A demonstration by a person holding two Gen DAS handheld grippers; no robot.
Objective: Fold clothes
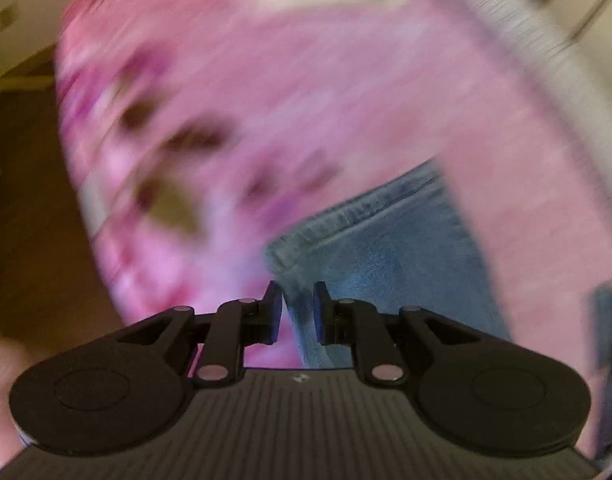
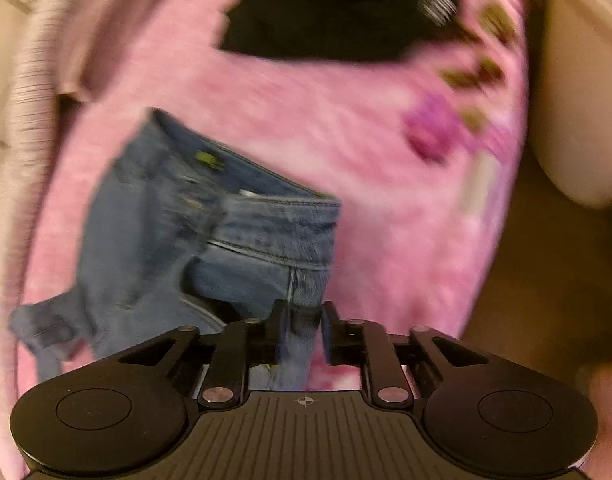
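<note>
My left hand-held gripper (image 1: 298, 312) points steeply down at a pair of blue jeans (image 1: 386, 248) lying on a pink blanket (image 1: 306, 80). Its jaws stand narrowly apart with a fold of denim running up between them; the view is blurred, so I cannot tell whether the pads actually press on it. My right hand-held gripper (image 2: 304, 328) also points down, over the jeans (image 2: 210, 232), whose waistband end is bunched and lifted off the pink blanket (image 2: 346, 120). A strip of denim fills the gap between its jaws, and they pinch it. A black garment (image 2: 330, 12) lies at the blanket's far edge. Brown floor (image 2: 526, 300) shows beside the blanket.
</note>
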